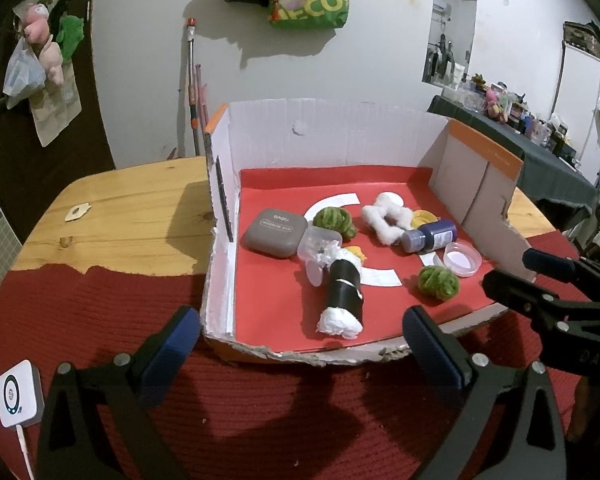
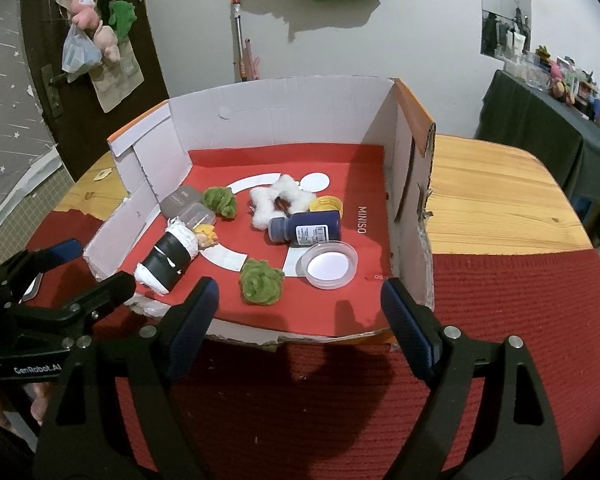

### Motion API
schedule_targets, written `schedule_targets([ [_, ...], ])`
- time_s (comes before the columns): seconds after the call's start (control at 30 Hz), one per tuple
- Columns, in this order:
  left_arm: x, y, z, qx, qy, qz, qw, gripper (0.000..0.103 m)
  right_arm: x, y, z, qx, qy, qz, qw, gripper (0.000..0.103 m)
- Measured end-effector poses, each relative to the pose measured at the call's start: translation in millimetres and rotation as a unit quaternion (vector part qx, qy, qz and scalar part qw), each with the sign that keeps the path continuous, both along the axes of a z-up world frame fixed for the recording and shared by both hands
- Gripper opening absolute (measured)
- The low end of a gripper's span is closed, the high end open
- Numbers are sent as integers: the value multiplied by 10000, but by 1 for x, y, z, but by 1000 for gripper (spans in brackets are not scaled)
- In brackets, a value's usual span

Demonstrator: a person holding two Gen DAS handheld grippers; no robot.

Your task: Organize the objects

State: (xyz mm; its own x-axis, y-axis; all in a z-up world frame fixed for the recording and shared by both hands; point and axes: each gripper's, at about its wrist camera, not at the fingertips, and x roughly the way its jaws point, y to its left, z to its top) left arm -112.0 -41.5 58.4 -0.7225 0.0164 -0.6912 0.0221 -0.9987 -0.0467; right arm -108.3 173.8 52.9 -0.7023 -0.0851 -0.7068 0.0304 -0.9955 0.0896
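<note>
Inside the cardboard box (image 2: 284, 120) lie a blue bottle (image 2: 306, 230) and apparently empty lidded tub (image 2: 330, 265); both grippers spread.

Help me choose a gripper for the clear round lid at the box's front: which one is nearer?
Right. The right gripper hovers open just before the clear round lid; the left gripper is open further left, facing the black roll.

Both wrist views face the cardboard box (image 1: 340, 128) closely, seemingly side by side.
</note>
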Motion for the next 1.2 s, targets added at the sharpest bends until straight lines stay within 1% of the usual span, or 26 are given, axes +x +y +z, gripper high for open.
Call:
schedule_targets([
  [0.37, -3, -1, -2, -18, -19, 76, 10000, 103, 0, 0, 1, 69, 20, -50, 10000, 83],
  [0.7, -6, -3, -6, -44, -48, 148, 9999, 103, 0, 3, 1, 124, 52, -130, 9998, 88],
  [0.9, -8, -6, -8, -19, -100, 191, 9998, 103, -1, 3, 1, 150, 52, -121, 9998, 88],
  [1.2, -6, -6, -6, 53, -69, 160, 9998, 103, 0, 3, 1, 141, 55, -122, 9998, 88],
])
